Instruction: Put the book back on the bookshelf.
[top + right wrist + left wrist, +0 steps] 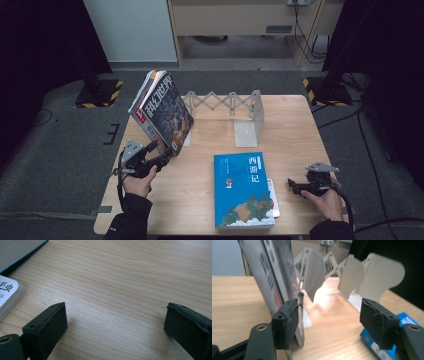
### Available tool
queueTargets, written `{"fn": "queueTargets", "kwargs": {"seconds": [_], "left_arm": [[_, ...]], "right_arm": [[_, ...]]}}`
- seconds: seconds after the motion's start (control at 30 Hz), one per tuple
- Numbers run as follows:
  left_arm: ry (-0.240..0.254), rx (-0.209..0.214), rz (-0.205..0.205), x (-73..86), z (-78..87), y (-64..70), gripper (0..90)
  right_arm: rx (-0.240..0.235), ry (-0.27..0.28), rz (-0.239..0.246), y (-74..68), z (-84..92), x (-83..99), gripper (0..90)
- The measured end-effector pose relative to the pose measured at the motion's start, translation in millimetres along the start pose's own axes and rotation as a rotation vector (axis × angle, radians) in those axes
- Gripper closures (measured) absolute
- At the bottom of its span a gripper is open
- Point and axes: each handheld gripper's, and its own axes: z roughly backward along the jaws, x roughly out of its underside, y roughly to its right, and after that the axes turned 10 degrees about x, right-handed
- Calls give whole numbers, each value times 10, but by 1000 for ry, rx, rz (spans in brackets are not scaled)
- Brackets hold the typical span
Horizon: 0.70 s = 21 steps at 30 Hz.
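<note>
The magazines (161,110) stand tilted at the left end of the metal rack (235,112), leaning away from it, with the lower corner on the wooden table (295,135). The left gripper (161,159) is at this lower corner; in the left gripper view the left pad (285,322) lies against the glossy cover (272,277), while the other pad stands well apart, so the jaws are open and do not clamp the stack. The rack has thin, rounded grey plates joined by a scissor lattice. A blue book (242,190) lies flat in front of the rack, over a smaller white book (273,195). The right gripper (295,186) rests on the table right of the blue book, its jaws spread wide over bare wood grain.
</note>
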Motion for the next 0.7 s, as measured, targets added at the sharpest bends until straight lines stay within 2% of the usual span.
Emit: {"fn": "queueTargets", "kwargs": {"seconds": [0.3,0.43,0.53,0.63,0.7], "left_arm": [[-72,16,1,206,-70,21,268],[-105,37,-5,270,-116,70,265],[-141,77,-23,312,-191,136,261],[-158,94,-21,337,-225,160,255],[-187,110,-21,377,-273,192,255]], "right_arm": [[-8,-17,-7,-4,80,-7,174],[-18,10,-10,-18,123,-32,204],[-32,58,-34,-66,176,-87,211],[-57,76,-45,-94,191,-109,220],[-90,95,-52,-147,207,-134,231]]}}
